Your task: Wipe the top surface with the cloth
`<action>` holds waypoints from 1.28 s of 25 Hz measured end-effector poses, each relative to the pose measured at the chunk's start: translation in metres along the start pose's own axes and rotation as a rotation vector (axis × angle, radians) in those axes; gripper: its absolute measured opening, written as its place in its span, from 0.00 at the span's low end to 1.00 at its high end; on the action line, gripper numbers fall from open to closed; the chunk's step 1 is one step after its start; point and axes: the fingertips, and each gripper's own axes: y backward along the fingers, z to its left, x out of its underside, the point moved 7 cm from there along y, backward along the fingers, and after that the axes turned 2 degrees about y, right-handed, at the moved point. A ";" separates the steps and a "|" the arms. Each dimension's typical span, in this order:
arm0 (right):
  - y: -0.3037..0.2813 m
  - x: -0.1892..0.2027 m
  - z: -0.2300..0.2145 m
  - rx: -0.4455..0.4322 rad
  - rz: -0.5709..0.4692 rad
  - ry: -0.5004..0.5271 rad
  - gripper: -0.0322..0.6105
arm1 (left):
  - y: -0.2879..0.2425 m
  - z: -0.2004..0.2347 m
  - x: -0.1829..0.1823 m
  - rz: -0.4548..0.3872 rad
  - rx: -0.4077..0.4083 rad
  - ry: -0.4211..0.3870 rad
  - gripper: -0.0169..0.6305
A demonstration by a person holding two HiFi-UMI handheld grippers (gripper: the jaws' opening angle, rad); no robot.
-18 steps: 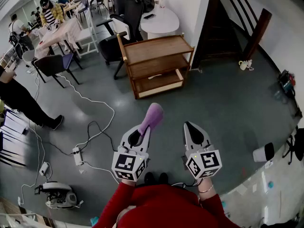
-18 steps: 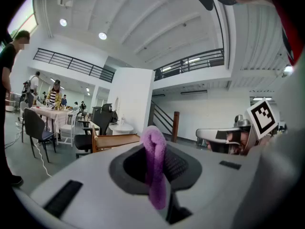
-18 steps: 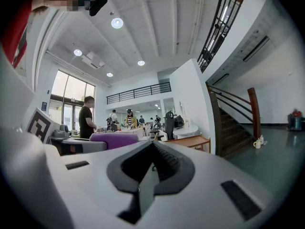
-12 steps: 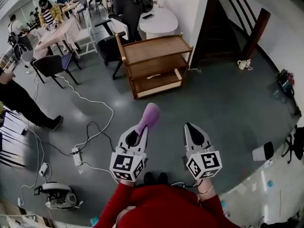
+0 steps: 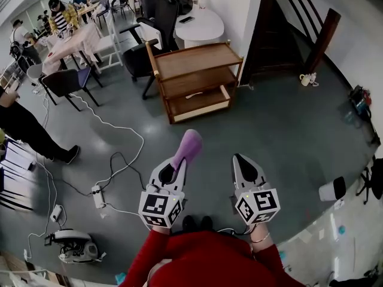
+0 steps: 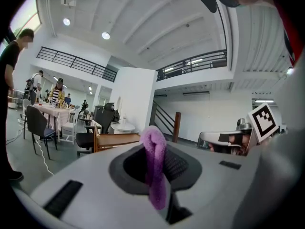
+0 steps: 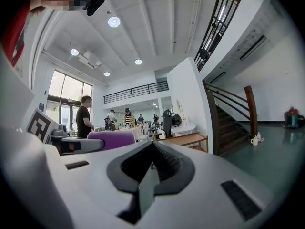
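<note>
While the left gripper (image 5: 178, 163) stands clamped on the purple cloth (image 5: 190, 143), the wooden cart (image 5: 198, 105) sits well ahead of it, top shelf (image 5: 197, 61) running crosswise; the right gripper (image 5: 240, 162), jaws together and empty, hangs alongside.

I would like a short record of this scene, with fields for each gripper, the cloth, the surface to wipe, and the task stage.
left gripper: shut on the purple cloth
purple cloth: sticks out past the jaws, touches nothing else
right gripper: jaws together, nothing between them
surface to wipe: top of the wooden cart, ahead, apart from both grippers
task stage: cloth in grip, wiping not yet begun
</note>
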 end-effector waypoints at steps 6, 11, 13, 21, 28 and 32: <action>0.000 0.000 -0.012 0.021 0.005 -0.014 0.07 | -0.006 -0.004 0.003 0.014 0.003 -0.001 0.11; -0.005 0.002 -0.027 0.046 0.016 -0.016 0.07 | -0.023 -0.005 0.003 0.017 0.008 -0.009 0.11; -0.007 0.002 -0.037 0.053 0.017 -0.014 0.07 | -0.035 -0.009 0.001 0.018 0.015 -0.014 0.11; -0.035 -0.003 -0.070 0.059 0.023 -0.017 0.07 | -0.081 -0.004 -0.010 0.018 0.023 -0.042 0.11; -0.116 0.003 -0.107 0.087 0.049 -0.037 0.07 | -0.162 0.056 -0.007 0.043 0.007 -0.021 0.11; -0.191 -0.008 -0.136 0.101 0.026 -0.029 0.07 | -0.238 0.106 -0.015 0.042 0.026 -0.013 0.11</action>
